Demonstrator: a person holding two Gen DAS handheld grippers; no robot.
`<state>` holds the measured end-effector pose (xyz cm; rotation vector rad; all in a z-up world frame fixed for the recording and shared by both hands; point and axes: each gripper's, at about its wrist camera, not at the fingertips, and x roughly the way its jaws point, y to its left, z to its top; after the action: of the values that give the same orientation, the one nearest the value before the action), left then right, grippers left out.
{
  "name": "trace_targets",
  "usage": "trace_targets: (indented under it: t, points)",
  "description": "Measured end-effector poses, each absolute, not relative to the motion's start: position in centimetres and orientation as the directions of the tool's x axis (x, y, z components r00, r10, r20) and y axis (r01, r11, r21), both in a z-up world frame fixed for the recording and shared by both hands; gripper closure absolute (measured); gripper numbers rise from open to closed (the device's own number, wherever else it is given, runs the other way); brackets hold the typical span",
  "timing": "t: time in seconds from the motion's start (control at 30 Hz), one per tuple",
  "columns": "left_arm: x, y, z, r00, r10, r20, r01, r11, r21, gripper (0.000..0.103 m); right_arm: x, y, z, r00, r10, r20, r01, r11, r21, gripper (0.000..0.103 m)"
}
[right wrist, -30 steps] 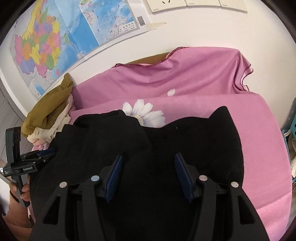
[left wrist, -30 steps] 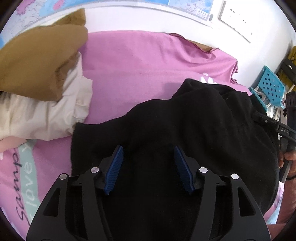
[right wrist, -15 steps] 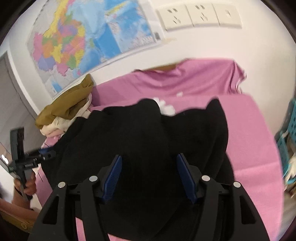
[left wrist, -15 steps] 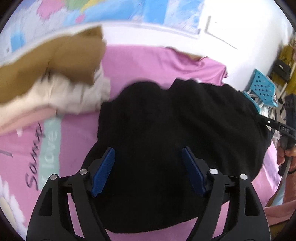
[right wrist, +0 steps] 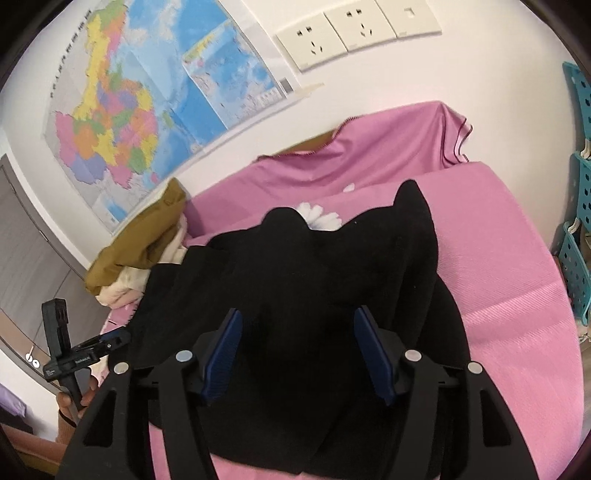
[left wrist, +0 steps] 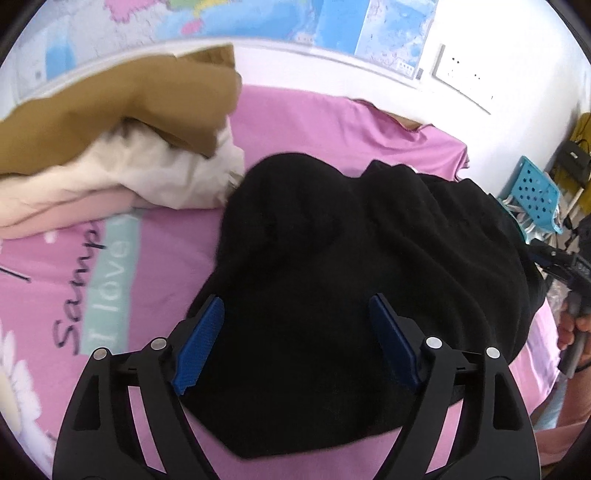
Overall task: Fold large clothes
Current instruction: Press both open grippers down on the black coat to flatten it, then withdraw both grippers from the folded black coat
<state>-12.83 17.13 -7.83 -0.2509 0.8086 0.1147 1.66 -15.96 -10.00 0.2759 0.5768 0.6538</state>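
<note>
Your black garment (left wrist: pixel 354 280) lies bunched in the middle of the bed, on the pink bedsheet (left wrist: pixel 303 122), and it is the landmark for everything else here. Your left hand-held gripper (left wrist: pixel 295 332) hangs over the garment's near-left part with its jaws spread wide; they have just been opening, and the blue pads (left wrist: pixel 201 339) stand clear of the cloth with nothing pinched between them. Your right hand-held gripper (right wrist: pixel 303 354) sits above the garment's near edge, jaws apart and also just opening, pads not pressing on the fabric.

Around the garment you have bare sheet on most sides: a broad strip beyond it up to the wall, and in the right wrist view a wide open band to its right, running to the bed's edge (right wrist: pixel 546 280). Past that edge stands a blue perforated basket (right wrist: pixel 576 266). On the garment's left, in the left wrist view, a pile of folded clothes (left wrist: pixel 110 147) in brown, cream and pale pink lies just beside it, almost touching the black hem, so room is tight there. The garment's near hem falls close to the bed's front edge.

Printed on the sheet left of the garment you can read "love" (left wrist: pixel 114 273) on a pale green band, with dark script beginning "Sam" beside it. A wall map (right wrist: pixel 155 107) hangs beyond the garment; its lettering is too small to read. 3 wall plates (right wrist: pixel 354 33) sit to the map's right.
</note>
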Motion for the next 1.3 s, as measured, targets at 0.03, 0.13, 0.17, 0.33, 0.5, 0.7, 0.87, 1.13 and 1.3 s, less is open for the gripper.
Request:
trace_targets:
  t: [0.03, 0.13, 0.17, 0.33, 0.5, 0.7, 0.87, 1.13, 1.3]
  points:
    - [-13.1, 17.2, -7.7, 0.688, 0.003, -0.726, -0.2, 0.962, -0.185, 0.023, 1.1, -16.2, -9.9, 0.647, 0.644, -0.407, -0.496, 0.762, 0.416, 0.04]
    - [-14.7, 16.9, -7.5, 0.687, 0.04, -0.726, -0.217, 0.964, -0.153, 0.021, -0.6, -16.8, -9.7, 0.637, 0.669, -0.384, -0.517, 0.74, 0.43, 0.038]
    - [-15.1, 16.8, -7.4, 0.685, 0.053, -0.726, -0.225, 0.964, -0.142, 0.02, -1.0, -17.0, -9.7, 0.635, 0.671, -0.383, -0.52, 0.738, 0.431, 0.038]
    - [-17.0, 16.7, -7.3, 0.675, 0.063, -0.735, -0.241, 0.96, -0.14, 0.02, -3.4, -17.8, -10.6, 0.617, 0.687, -0.385, -0.526, 0.723, 0.447, 0.036]
    - [-18.1, 16.4, -7.7, 0.66, 0.061, -0.749, -0.247, 0.959, -0.139, 0.02, -4.8, -17.8, -11.7, 0.582, 0.712, -0.393, -0.535, 0.699, 0.474, 0.036]
    - [-19.8, 16.1, -8.7, 0.642, 0.022, -0.766, -0.243, 0.954, -0.176, 0.02, -5.7, -17.3, -12.9, 0.542, 0.745, -0.388, -0.544, 0.663, 0.514, 0.036]
    - [-20.8, 15.8, -10.2, 0.607, -0.054, -0.793, -0.228, 0.944, -0.239, 0.02, -6.0, -17.3, -14.3, 0.498, 0.768, -0.402, -0.525, 0.637, 0.565, 0.036]
    - [-20.7, 15.0, -11.7, 0.598, -0.204, -0.775, -0.168, 0.913, -0.371, 0.015, -5.8, -18.2, -16.8, 0.446, 0.804, -0.394, -0.447, 0.581, 0.68, 0.028]
    - [-19.1, 14.2, -11.8, 0.598, -0.276, -0.752, -0.122, 0.896, -0.426, 0.013, -4.7, -18.2, -16.9, 0.485, 0.799, -0.357, -0.396, 0.564, 0.725, 0.024]
